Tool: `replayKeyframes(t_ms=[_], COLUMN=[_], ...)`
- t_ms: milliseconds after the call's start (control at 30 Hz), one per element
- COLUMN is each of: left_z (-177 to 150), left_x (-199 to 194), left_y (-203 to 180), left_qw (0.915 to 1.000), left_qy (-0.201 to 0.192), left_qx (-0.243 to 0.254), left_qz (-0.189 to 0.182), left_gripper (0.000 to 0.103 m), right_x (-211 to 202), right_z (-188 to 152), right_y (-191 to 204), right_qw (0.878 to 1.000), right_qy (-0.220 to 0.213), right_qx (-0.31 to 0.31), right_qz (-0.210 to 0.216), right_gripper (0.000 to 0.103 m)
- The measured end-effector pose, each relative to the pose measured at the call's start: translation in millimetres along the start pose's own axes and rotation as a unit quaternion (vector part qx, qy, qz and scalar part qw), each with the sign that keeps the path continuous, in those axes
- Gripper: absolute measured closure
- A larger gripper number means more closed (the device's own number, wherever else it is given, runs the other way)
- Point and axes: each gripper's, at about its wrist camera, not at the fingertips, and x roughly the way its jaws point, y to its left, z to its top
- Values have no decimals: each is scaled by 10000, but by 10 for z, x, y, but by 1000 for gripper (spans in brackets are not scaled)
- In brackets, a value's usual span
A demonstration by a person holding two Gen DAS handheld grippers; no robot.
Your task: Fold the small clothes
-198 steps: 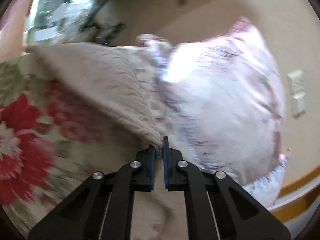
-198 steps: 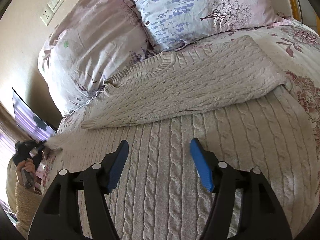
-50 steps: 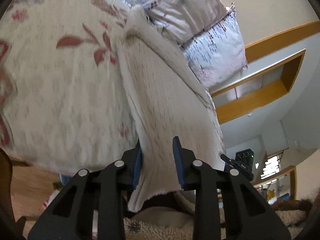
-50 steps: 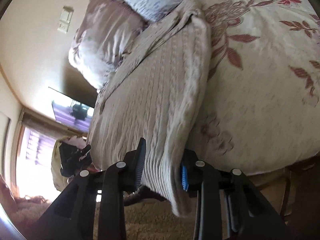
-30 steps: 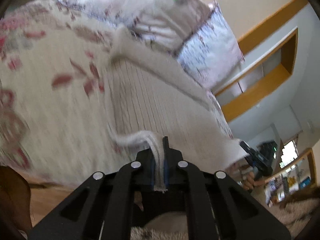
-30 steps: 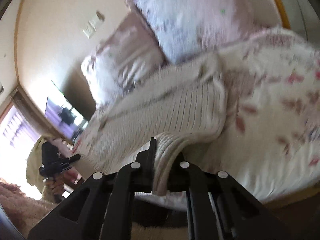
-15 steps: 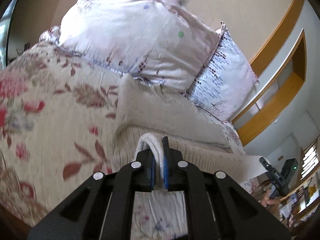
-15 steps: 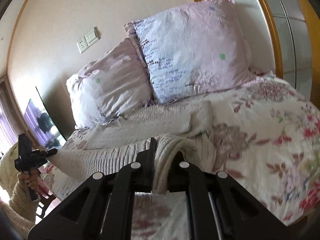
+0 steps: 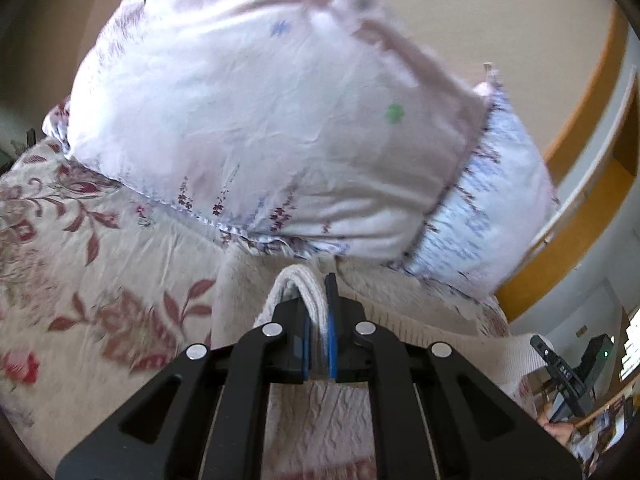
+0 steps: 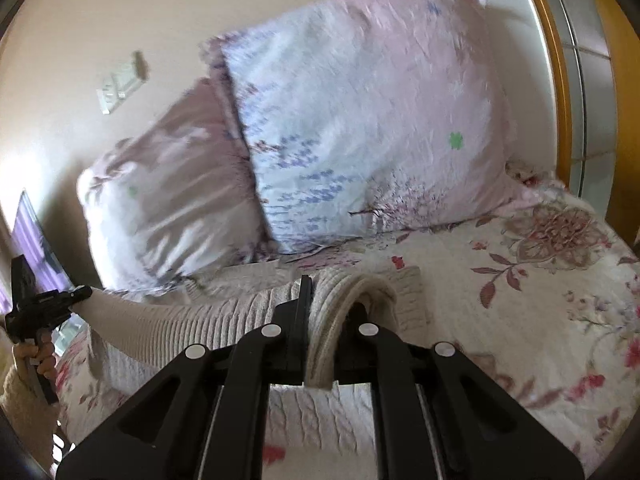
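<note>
A cream cable-knit sweater (image 9: 248,300) lies on the floral bed, its far part close under the pillows. My left gripper (image 9: 318,320) is shut on one corner of its hem, which loops up between the jaws. My right gripper (image 10: 324,312) is shut on the other hem corner (image 10: 352,292). The hem edge (image 10: 180,316) stretches taut between the two grippers above the bed. The other gripper shows at the edge of each view, the right one (image 9: 568,372) in the left wrist view and the left one (image 10: 36,308) in the right wrist view.
Two floral pillows stand against the wall, a pink one (image 9: 260,100) and a bluish one (image 10: 360,120). The floral bedspread (image 10: 540,280) covers the bed. A wooden headboard frame (image 9: 580,160) runs on the right. A wall socket (image 10: 120,84) sits above the pillows.
Both grippers, shut on the hem, have carried it up from the near bed edge and forward toward the pillows. The pillows now fill much more of each view.
</note>
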Motion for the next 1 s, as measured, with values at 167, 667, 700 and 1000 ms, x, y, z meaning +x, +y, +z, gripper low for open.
replayKeyframes(t_ms=[167, 667, 700, 1000], left_z=[-18, 53, 52, 83], left_x=[545, 872, 915, 895], left_y=[284, 487, 519, 642], left_qw=[9974, 9932, 9921, 9835], left_qy=[416, 498, 540, 582], left_qx=[-576, -1042, -1120, -1647], left_qz=[119, -165, -150, -462], left_gripper=[97, 97, 97, 61], right_x=[565, 962, 1019, 1264], right_z=[-56, 3, 3, 128], right_y=[-232, -403, -428, -705], right_qw=[9970, 9913, 9902, 9715], right_qy=[555, 877, 925, 1184], right_qx=[507, 965, 1034, 2055], right_qz=[-158, -156, -159, 56], right_gripper=[95, 95, 95, 50])
